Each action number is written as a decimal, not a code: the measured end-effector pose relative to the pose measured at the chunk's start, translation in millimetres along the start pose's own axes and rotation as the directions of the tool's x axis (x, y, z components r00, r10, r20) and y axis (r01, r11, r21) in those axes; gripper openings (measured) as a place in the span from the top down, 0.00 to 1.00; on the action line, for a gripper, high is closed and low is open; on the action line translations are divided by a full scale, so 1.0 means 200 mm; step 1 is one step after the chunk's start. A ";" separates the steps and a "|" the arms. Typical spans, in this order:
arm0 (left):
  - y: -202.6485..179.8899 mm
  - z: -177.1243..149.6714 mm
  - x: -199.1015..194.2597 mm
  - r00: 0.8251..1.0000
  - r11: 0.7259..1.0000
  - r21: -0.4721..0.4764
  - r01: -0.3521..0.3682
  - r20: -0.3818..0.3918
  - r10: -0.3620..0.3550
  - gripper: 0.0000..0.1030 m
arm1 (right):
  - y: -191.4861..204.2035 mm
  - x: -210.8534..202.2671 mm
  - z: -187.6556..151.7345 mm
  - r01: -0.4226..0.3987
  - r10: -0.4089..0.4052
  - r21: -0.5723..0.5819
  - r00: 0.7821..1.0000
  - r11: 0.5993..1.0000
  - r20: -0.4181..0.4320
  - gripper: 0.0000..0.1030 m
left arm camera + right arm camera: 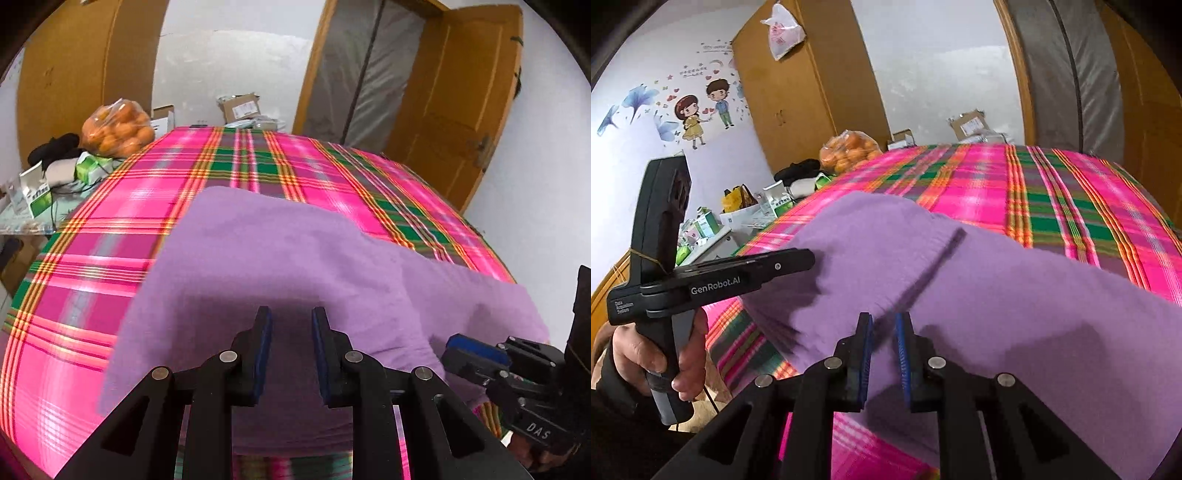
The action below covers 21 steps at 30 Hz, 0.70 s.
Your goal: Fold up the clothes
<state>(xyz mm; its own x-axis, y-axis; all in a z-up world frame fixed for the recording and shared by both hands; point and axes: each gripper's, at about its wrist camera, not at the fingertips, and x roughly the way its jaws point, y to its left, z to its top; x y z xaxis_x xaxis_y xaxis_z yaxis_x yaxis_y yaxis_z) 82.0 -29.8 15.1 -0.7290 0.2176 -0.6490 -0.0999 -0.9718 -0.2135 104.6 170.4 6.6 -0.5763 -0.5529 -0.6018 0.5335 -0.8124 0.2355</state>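
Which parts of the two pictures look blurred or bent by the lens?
Left wrist view: the plaid sheet smears at lower left, the door bows. Right wrist view: the purple garment blurs at its left edge; the wardrobe curves.

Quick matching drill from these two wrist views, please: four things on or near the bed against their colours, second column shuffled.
Things:
1. garment
2. bedsheet
3. bag of fruit
4. door

Colours:
A. orange
B. brown wood
C. lilac purple
D. pink plaid with green and orange stripes

Pairs: 1-C, 2-D, 3-A, 4-B
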 end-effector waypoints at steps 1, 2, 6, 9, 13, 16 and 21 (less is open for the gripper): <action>-0.03 -0.01 0.01 1.000 1.000 0.007 0.000 -0.004 0.000 0.78 | -0.02 0.00 -0.02 0.005 -0.005 0.011 1.000 1.000 -0.009 0.86; -0.04 -0.02 0.03 1.000 1.000 0.015 -0.005 -0.012 0.005 0.78 | -0.04 0.00 -0.03 0.009 -0.008 0.022 1.000 1.000 -0.017 0.86; -0.09 -0.07 0.07 0.999 0.998 0.044 -0.036 -0.016 0.036 0.78 | -0.10 0.01 -0.08 0.001 0.001 0.058 1.000 0.998 -0.025 0.88; -0.10 -0.10 0.06 0.998 0.996 0.071 -0.055 0.013 0.055 0.78 | -0.10 0.01 -0.09 0.000 0.001 0.054 1.000 0.999 -0.013 0.88; -0.11 -0.10 0.07 0.998 0.995 0.080 -0.068 0.021 0.066 0.78 | -0.10 0.01 -0.11 -0.003 0.002 0.047 1.000 0.999 0.005 0.88; -0.11 -0.11 0.07 0.997 0.993 0.085 -0.078 0.029 0.076 0.78 | -0.10 0.00 -0.12 -0.015 0.014 0.051 1.000 0.999 0.019 0.88; -0.12 -0.11 0.07 0.996 0.993 0.084 -0.082 0.031 0.080 0.78 | -0.09 0.01 -0.12 -0.012 0.011 0.040 1.000 0.999 0.024 0.88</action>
<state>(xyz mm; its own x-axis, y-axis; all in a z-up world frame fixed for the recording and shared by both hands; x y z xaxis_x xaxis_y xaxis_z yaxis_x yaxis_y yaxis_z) 88.7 -1.7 -4.8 -0.7550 0.1364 -0.6413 -0.0965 -0.9906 -0.0971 108.2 189.4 -16.4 -0.5847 -0.5662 -0.5809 0.5153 -0.8123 0.2730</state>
